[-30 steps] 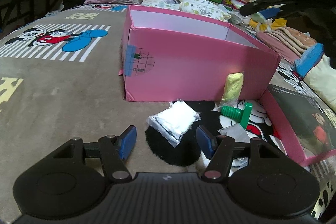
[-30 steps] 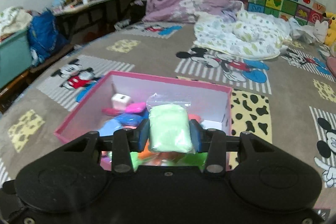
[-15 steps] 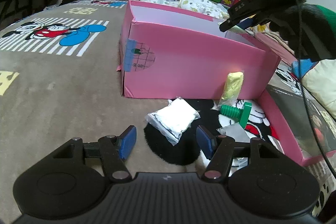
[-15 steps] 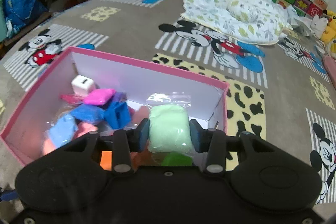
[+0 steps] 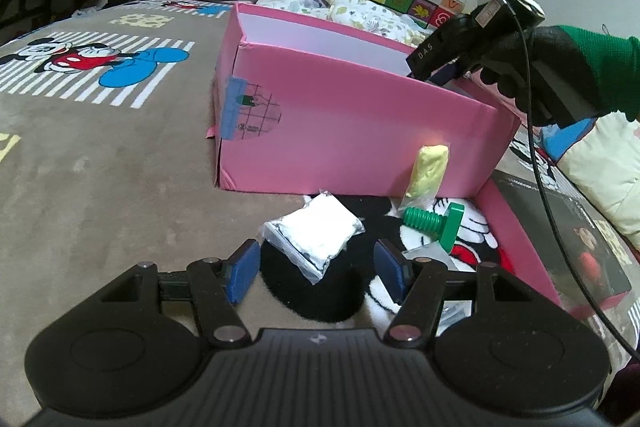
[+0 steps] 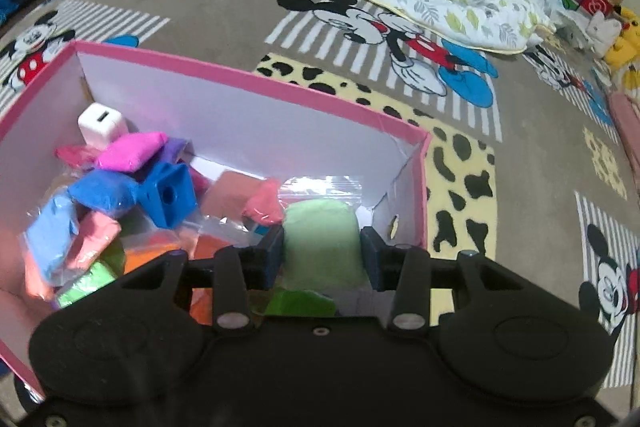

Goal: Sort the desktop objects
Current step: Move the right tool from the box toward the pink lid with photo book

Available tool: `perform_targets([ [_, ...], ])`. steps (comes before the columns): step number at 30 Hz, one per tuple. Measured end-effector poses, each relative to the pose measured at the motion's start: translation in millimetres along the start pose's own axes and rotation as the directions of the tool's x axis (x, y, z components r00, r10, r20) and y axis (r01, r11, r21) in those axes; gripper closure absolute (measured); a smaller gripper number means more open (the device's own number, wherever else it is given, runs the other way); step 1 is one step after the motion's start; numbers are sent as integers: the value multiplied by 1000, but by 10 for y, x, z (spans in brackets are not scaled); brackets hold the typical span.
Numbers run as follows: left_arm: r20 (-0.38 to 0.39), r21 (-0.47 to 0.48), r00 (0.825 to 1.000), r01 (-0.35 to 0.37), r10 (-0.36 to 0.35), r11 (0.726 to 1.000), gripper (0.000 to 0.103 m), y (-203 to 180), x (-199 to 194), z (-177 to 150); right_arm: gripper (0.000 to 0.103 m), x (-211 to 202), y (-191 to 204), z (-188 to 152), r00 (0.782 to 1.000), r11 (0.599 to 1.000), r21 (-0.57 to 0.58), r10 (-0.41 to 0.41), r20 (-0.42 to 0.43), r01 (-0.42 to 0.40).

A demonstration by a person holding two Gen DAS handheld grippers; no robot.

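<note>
Right gripper (image 6: 322,257) clenched on pale green bag (image 6: 323,241), over pink box (image 6: 256,83). Left gripper (image 5: 316,267) released, near box front, white bag (image 5: 314,233) just ahead.

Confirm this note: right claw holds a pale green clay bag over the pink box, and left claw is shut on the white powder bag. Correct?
Not quite. In the left wrist view the left claw is open, with the white powder bag lying on the rug ahead, ungripped. The rest stands.

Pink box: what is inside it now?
Inside the pink box lie a white cube, a blue block and many colored bags. The right gripper and its green bag cover the near corner.
</note>
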State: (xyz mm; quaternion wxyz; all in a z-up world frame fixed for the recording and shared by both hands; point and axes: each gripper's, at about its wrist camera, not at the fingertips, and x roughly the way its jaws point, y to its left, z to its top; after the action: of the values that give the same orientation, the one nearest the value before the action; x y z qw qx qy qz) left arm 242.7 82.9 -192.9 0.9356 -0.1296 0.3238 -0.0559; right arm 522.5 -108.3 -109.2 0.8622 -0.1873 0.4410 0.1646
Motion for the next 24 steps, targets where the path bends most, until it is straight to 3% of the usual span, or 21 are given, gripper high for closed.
perform_targets([
  [5, -2, 5, 1000, -3, 3, 1000, 41, 0, 12, -4, 46, -92, -11, -1, 1000, 1000, 6, 0, 26, 0],
  [14, 2, 4, 1000, 3, -3, 1000, 41, 2, 7, -6, 41, -586, -117, -211, 990, 997, 60, 43, 138, -52],
  [24, 5, -2, 1000, 15, -15, 1000, 41, -34, -8, -20, 33, -1296, -338, -923, 947, 955, 212, 142, 290, -208],
])
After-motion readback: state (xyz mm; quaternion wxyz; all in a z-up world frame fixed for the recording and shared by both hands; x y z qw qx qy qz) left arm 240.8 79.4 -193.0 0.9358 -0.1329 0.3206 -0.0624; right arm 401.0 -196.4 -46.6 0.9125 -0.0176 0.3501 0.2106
